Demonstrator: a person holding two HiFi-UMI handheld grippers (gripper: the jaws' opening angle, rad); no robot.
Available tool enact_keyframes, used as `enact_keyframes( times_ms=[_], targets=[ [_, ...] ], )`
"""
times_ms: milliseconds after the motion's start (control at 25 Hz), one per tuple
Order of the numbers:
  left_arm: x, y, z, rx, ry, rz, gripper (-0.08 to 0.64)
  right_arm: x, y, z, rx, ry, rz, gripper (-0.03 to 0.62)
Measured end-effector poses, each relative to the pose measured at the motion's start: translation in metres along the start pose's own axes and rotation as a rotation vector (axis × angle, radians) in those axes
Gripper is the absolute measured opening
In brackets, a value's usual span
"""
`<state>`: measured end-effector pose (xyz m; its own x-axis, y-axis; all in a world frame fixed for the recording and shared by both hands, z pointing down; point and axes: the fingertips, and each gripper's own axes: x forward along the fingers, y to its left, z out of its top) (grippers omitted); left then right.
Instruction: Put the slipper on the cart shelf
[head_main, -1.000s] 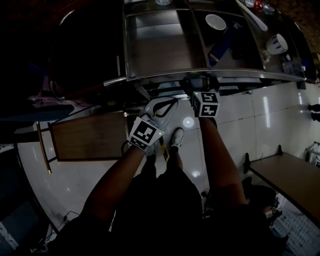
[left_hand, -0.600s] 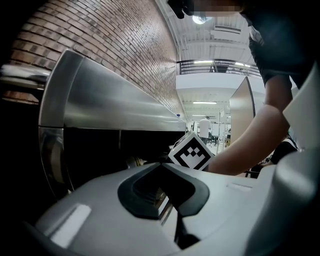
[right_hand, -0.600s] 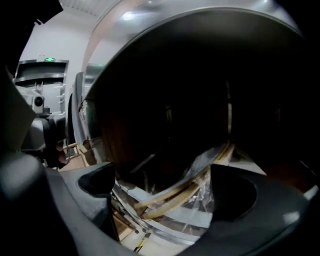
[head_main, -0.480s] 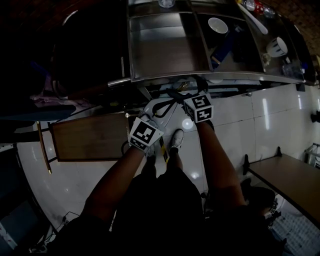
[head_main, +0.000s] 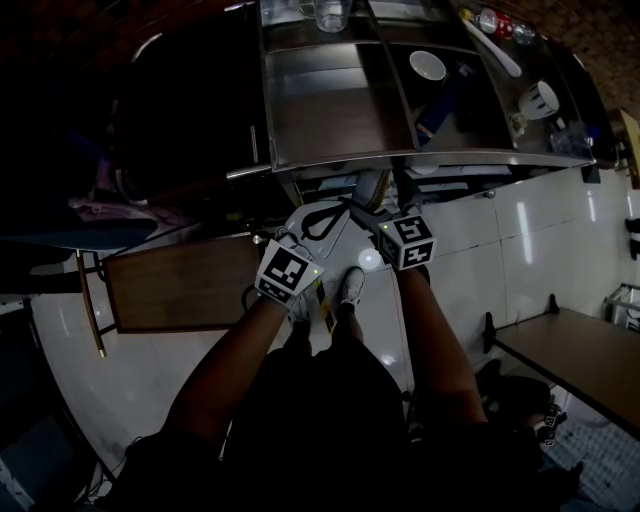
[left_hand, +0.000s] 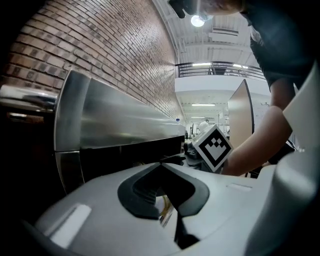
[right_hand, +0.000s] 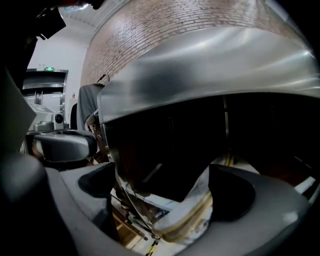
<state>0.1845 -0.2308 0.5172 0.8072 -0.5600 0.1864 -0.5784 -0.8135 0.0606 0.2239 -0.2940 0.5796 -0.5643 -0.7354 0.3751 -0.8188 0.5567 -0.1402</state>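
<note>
The slipper (right_hand: 192, 215) is pale with yellowish bands along its edge. In the right gripper view it leans against the right pad, with a gap to the left pad; my right gripper (right_hand: 160, 195) stands open around it. A thin yellowish sliver of the slipper (left_hand: 165, 210) shows between the nearly closed jaws of my left gripper (left_hand: 167, 200), which is shut on it. From the head camera, the left gripper (head_main: 325, 212) and right gripper (head_main: 375, 195) sit side by side just under the front edge of the steel cart (head_main: 340, 160). The cart's lower shelf is dark.
The cart top carries a white bowl (head_main: 427, 65), a glass (head_main: 330, 12) and a cup (head_main: 540, 97). A wooden table (head_main: 180, 280) stands at the left, another (head_main: 580, 355) at the right. The person's shoe (head_main: 350, 285) rests on the white tiled floor.
The right gripper has drawn back from the cart's edge toward the person and turned a little. The left gripper has stayed almost still.
</note>
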Motion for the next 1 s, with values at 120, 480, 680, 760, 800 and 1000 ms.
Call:
enact_keyframes(
  times_ms=[120, 480, 680, 760, 800, 1000],
  targets=[
    [-0.005, 0.0, 0.005, 0.005, -0.009, -0.005, 0.005, -0.006, 0.0, 0.006, 0.002, -0.008, -0.012, 0.584],
    [-0.025, 0.0, 0.012, 0.022, -0.022, -0.027, 0.005, -0.045, 0.017, 0.016, 0.031, -0.068, -0.022, 0.583],
    [-0.046, -0.011, 0.033, 0.031, -0.061, -0.06, 0.005, -0.079, 0.06, 0.051, 0.003, -0.149, 0.022, 0.578],
    [-0.061, -0.02, 0.048, 0.05, -0.088, -0.081, 0.005, -0.096, 0.085, 0.066, -0.016, -0.18, 0.05, 0.561],
    [-0.07, -0.025, 0.055, 0.063, -0.1, -0.089, 0.005, -0.106, 0.098, 0.074, -0.024, -0.194, 0.061, 0.519],
    [-0.118, -0.044, 0.078, 0.081, -0.137, -0.115, 0.005, -0.152, 0.157, 0.108, -0.032, -0.267, 0.104, 0.238]
  ],
)
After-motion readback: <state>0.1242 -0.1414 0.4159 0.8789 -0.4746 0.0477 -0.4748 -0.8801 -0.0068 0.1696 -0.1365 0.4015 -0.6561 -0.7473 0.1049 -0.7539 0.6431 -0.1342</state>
